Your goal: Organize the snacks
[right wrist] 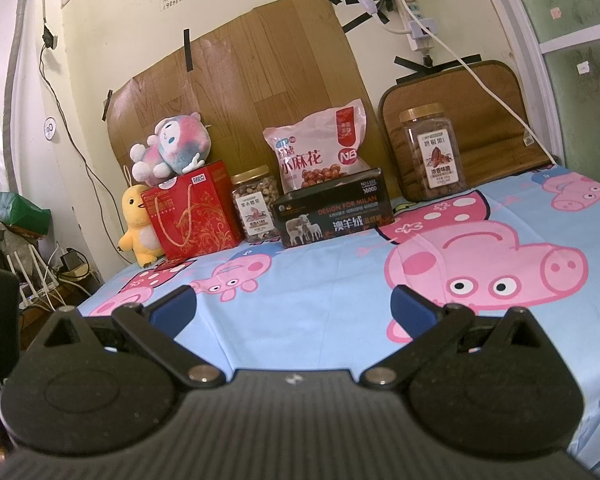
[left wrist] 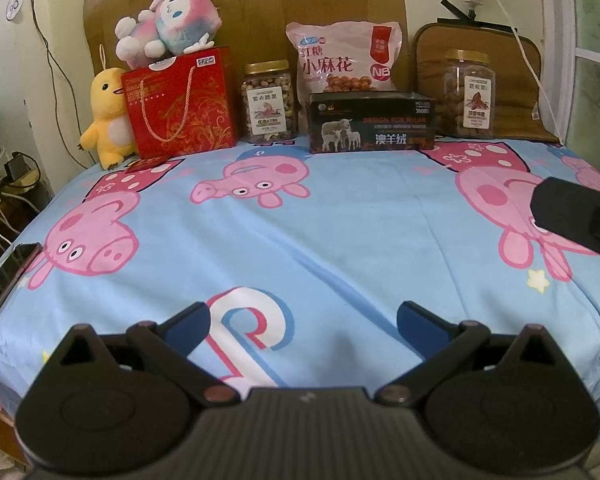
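Snacks line the far edge of a bed covered with a blue cartoon-pig sheet (left wrist: 340, 232). From left: a red gift bag (left wrist: 180, 104) (right wrist: 194, 212), a gold-lidded nut jar (left wrist: 269, 102) (right wrist: 256, 204), a pink snack pouch (left wrist: 346, 58) (right wrist: 320, 148) standing behind a black box (left wrist: 372, 122) (right wrist: 332, 212), and a second nut jar (left wrist: 469, 94) (right wrist: 434, 152) at the right. My left gripper (left wrist: 303, 320) is open over the near sheet, well short of the snacks. My right gripper (right wrist: 294, 306) is also open and holds nothing. Part of the right gripper's body (left wrist: 580, 216) shows at the left wrist view's right edge.
A pink-blue plush (left wrist: 168, 24) lies on top of the red bag, and a yellow duck plush (left wrist: 106, 116) stands to its left. A phone (left wrist: 8, 280) lies on the bed's left edge. Cables and a power strip (right wrist: 416, 24) hang on the wall. A brown cushion (right wrist: 460, 128) leans behind the right jar.
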### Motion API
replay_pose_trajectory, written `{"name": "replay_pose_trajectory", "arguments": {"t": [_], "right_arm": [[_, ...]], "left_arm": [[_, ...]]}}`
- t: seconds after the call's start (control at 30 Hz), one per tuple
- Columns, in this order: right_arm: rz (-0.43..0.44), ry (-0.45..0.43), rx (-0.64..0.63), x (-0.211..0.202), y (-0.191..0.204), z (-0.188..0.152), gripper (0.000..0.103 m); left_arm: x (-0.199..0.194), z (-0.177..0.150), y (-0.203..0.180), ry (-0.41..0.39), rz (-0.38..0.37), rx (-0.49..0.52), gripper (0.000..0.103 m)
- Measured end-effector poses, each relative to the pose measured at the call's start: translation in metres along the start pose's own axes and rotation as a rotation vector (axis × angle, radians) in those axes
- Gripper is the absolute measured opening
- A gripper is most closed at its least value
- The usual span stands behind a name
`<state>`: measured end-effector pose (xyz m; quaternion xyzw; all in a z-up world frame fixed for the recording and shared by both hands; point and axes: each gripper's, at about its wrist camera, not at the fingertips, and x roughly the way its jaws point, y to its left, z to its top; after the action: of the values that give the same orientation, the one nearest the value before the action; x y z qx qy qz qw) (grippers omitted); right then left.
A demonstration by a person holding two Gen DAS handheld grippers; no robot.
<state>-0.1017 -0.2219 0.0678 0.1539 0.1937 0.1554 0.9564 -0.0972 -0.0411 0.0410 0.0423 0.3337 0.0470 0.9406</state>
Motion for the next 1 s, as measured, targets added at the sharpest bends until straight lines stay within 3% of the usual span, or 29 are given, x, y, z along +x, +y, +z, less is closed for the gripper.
{"name": "replay_pose_trajectory", "arguments": {"t": [1.0], "right_arm": [[0.000, -0.001, 0.000, -0.0004, 0.0002, -0.0004, 0.103]], "left_arm": [[-0.0066, -0.0015, 0.0028, -0.052, 0.004, -0.004, 0.103]]}}
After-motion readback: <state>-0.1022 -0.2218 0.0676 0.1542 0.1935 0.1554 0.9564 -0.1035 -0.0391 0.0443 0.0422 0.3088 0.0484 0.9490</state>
